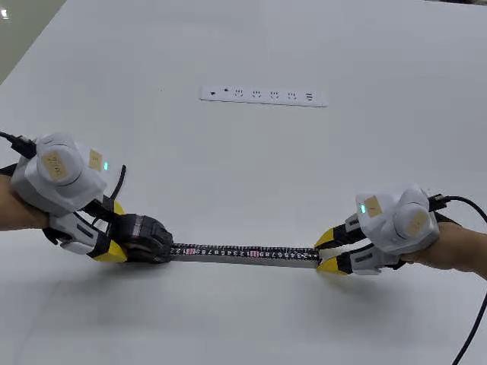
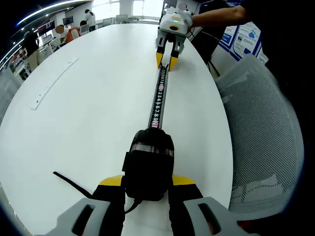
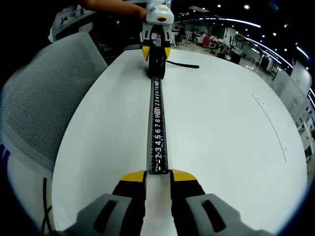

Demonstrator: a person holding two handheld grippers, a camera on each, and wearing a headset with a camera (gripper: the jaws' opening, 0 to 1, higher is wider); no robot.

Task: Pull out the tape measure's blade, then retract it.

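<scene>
Blade [image 1: 243, 253] stands pulled out of the tape measure [image 1: 143, 238], running in a straight line low over the white table [image 1: 243, 167] between your two grippers. It is a dark strip with white numerals along its length and a small red mark a short way in from the free end. Your right gripper view shows the digits climbing away from you.

The case [image 2: 149, 164] is black and chunky, with a grey band across its top where the blade comes out. A thin black strap [image 2: 69, 181] trails from it and lies flat on the table. Your left gripper [image 1: 114, 232] has its yellow-tipped jaws clamped on the case, one at each side, holding it down at the near left part of the table. In your right gripper view the same gripper [image 3: 156, 51] shows at the far end of the blade.

Your right gripper [image 1: 326, 252] sits at the near right. Its yellow-tipped jaws are drawn in on the blade's free end, one tip against each edge. In your left gripper view it [image 2: 166, 56] shows small at the far end of the strip.

A white power strip [image 1: 262, 95] lies further back on the table, well apart from the tape. A grey mesh chair [image 2: 261, 137] stands just beside the table's edge.
</scene>
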